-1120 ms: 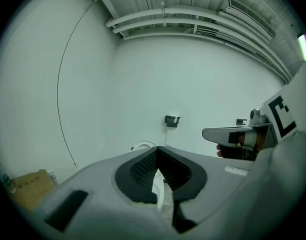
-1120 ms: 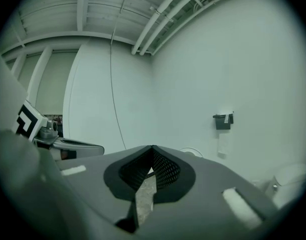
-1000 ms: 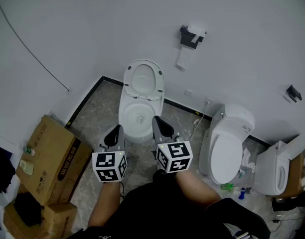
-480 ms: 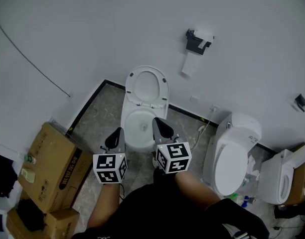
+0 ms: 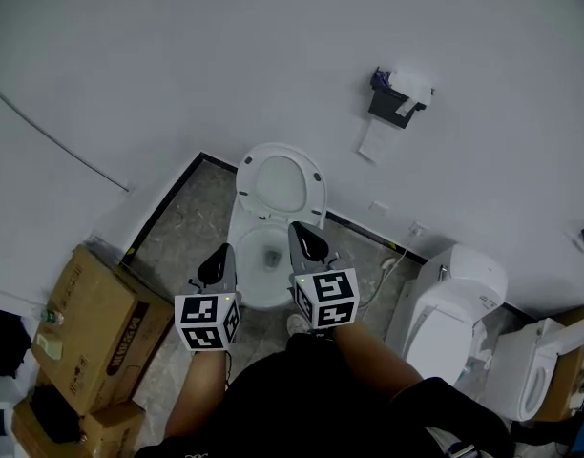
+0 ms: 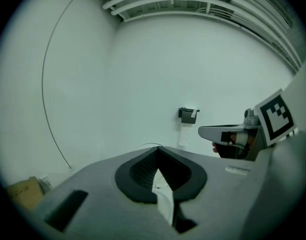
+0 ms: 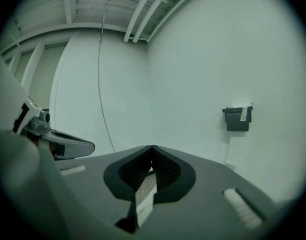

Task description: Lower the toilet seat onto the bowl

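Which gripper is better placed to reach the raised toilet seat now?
Right, probably. In the head view the right gripper lies nearer the raised toilet seat; the left gripper sits lower, beside the bowl.

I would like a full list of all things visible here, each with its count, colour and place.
toilet bowl: 1, white, centre floor
toilet seat: 1, white, raised behind bowl
other toilets: 2, white, right floor
paper holder: 1, black, wall, upper right
cardboard boxes: 2, brown, lower left
cable: 1, grey, left wall
left gripper: 1, grey, shut, empty, near bowl
right gripper: 1, grey, shut, empty, near bowl
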`<state>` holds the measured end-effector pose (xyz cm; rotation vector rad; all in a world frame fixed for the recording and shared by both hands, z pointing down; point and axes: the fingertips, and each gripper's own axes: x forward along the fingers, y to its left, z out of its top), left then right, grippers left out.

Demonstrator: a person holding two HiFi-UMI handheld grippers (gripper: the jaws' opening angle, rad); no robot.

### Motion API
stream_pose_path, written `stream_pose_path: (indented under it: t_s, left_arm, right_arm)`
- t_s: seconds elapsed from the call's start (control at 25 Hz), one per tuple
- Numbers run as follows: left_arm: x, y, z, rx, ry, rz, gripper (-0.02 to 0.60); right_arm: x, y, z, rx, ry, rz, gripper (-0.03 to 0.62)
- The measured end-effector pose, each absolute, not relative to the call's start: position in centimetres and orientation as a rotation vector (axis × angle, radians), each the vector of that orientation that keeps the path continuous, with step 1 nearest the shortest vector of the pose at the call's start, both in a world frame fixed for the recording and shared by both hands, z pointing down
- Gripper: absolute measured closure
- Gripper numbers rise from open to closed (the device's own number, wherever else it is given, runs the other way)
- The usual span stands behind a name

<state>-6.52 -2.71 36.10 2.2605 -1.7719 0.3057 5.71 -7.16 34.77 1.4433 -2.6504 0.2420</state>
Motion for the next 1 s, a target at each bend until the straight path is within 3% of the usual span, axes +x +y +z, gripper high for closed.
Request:
stream_pose_path:
  t_s: [0.44,1.0]
  left_arm:
    - [-4.9,-13.3,37.6,2.178,-1.808,0.346,0.574]
    - [-6.7,-15.8,41.8,2.045,-1.789,0.416,0.574]
  right_arm:
    - [8.0,-21.6,39.1,1.292,-2.534,0.128,0.556]
    - [8.3,-36.5,51.2,1.018,-2.211,-0.092,0.504]
